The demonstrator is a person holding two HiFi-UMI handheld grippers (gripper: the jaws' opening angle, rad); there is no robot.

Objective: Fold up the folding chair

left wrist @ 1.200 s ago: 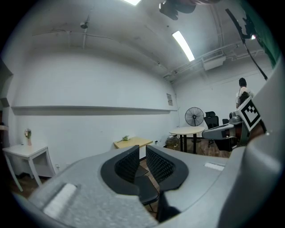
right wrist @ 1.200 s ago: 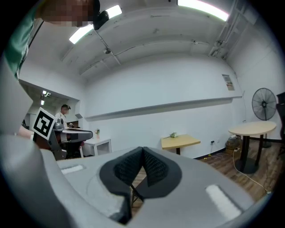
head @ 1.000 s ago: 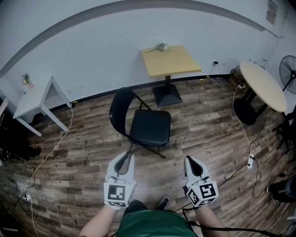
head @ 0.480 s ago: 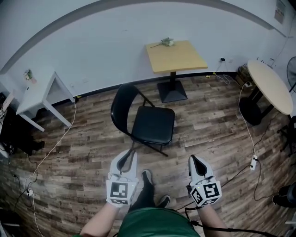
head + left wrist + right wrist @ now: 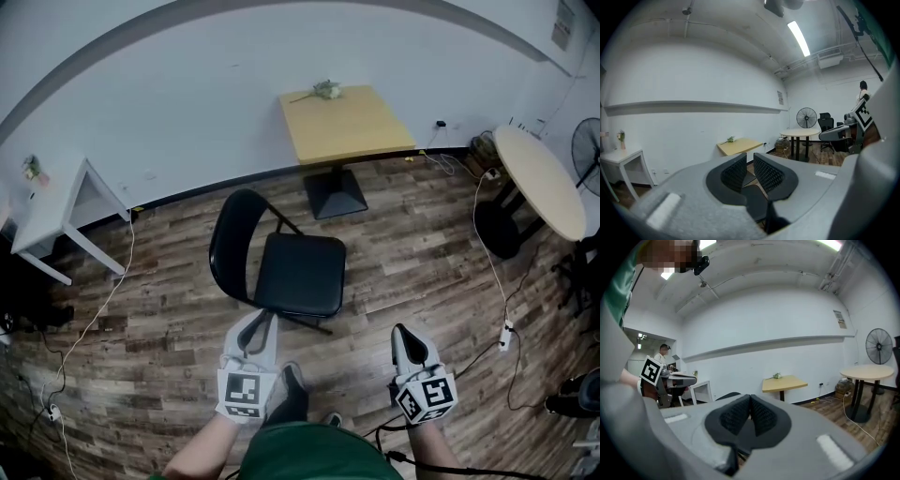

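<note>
Two closed: left hand-held gripper [image 5: 257, 321] | right hand-held gripper [image 5: 406, 332] | folding chair [image 5: 300, 274] unfolded

open wood floor [image 5: 403, 272] rings the folding chair [image 5: 286, 272] on its near, left and right sides. just beyond it stands the square table [image 5: 345, 122]; round table [image 5: 536, 178] far right, white side table [image 5: 52, 202] far left.

Folding chair [image 5: 281, 267] before square table [image 5: 345, 123]

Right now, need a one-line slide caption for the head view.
Unfolded black chair on wood floor; left tool and right tool shut, empty, short of it.
</note>
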